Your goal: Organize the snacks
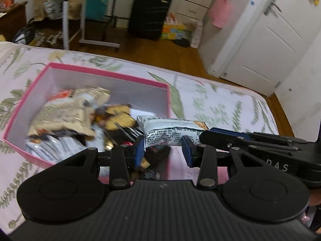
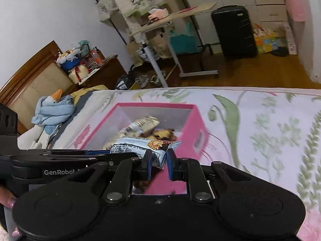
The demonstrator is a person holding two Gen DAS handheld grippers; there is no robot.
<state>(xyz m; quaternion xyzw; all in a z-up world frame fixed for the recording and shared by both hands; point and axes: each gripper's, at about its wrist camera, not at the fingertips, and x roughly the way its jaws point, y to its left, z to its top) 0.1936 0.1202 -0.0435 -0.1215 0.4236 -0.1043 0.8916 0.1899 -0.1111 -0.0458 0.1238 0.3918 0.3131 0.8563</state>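
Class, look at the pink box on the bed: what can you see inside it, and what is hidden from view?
Inside the pink box lies a loose heap of snack packets, beige, brown and white. Its near corner is covered by the white snack packet held above it and by both grippers, so the contents there cannot be seen.

Wooden floor (image 2: 250, 70), white wall (image 2: 50, 10) — a black suitcase (image 2: 233, 31) stands beside a rolling desk (image 2: 172, 18).

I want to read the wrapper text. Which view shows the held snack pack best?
The left wrist view: the snack pack lies broadside with its print facing the camera. The right wrist view shows it end-on and partly hidden.
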